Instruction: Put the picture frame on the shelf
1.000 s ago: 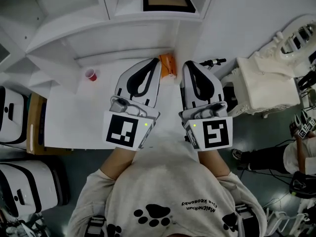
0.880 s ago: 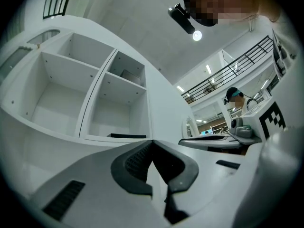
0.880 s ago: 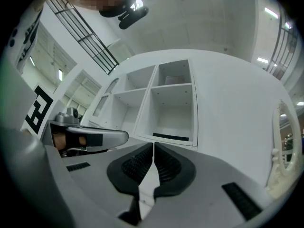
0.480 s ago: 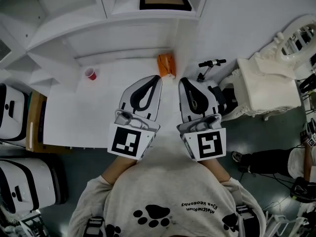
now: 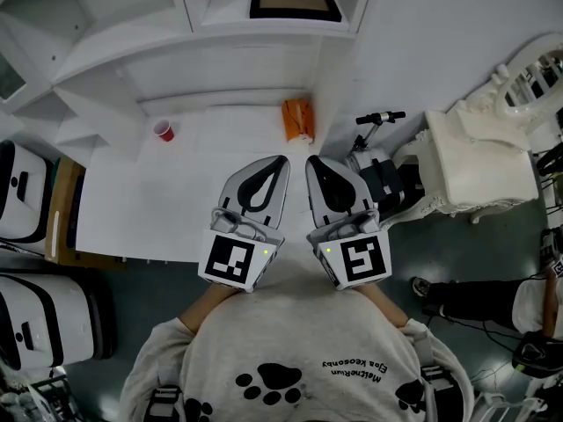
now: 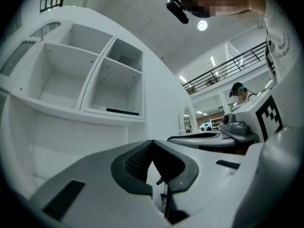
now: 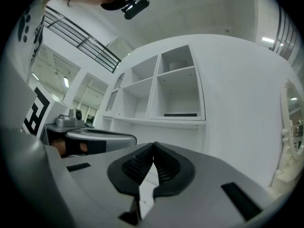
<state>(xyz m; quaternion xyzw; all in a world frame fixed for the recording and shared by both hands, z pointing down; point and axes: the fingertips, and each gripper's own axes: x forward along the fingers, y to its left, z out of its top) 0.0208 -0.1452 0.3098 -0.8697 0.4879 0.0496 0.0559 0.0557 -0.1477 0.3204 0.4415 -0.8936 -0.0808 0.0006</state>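
Note:
The picture frame (image 5: pixel 295 3), dark-rimmed with a brown middle, lies in the right-hand compartment of the white shelf (image 5: pixel 255 42) at the top of the head view. It shows as a dark strip in the left gripper view (image 6: pixel 122 111) and the right gripper view (image 7: pixel 180 114). My left gripper (image 5: pixel 280 159) and right gripper (image 5: pixel 310 159) hang side by side over the white table's (image 5: pixel 132 209) front part, well short of the shelf. The left gripper's (image 6: pixel 152 141) jaws are shut with nothing between them, and so are the right gripper's (image 7: pixel 153 145).
A small red cup (image 5: pixel 163 130) and an orange packet (image 5: pixel 297 119) stand on the table near the shelf's foot. A scooter (image 5: pixel 374 161) and ornate white furniture (image 5: pixel 475 148) stand to the right. White cases (image 5: pixel 22 200) sit at the left.
Both grippers have drawn back from the shelf toward the person's body and come closer together. Their jaws have stayed shut. The frame has not moved.

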